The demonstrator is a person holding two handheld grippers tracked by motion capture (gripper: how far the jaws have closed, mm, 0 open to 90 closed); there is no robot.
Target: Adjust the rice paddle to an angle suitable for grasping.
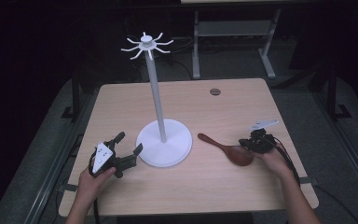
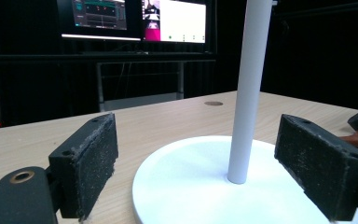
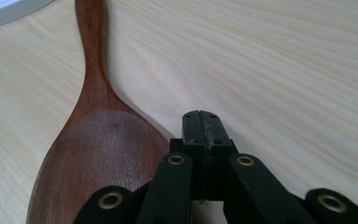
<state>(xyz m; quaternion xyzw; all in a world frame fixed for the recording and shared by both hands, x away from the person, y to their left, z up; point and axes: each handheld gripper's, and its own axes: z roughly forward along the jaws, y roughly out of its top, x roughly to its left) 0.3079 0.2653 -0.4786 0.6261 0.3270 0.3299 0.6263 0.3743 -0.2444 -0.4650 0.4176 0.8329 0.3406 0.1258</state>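
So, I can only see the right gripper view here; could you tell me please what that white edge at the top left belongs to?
Observer: It is the round base of a white stand whose pole carries a ring of hooks at the top.
Operator: Thank you. Where is the other gripper?
Observer: The left gripper sits on the far side of the base from the spoon, its jaws wide open with nothing between them.
Operator: And how does the spoon's handle lie?
Observer: It points toward the base and stops a little short of it, while the right gripper rests shut beside the bowl end.
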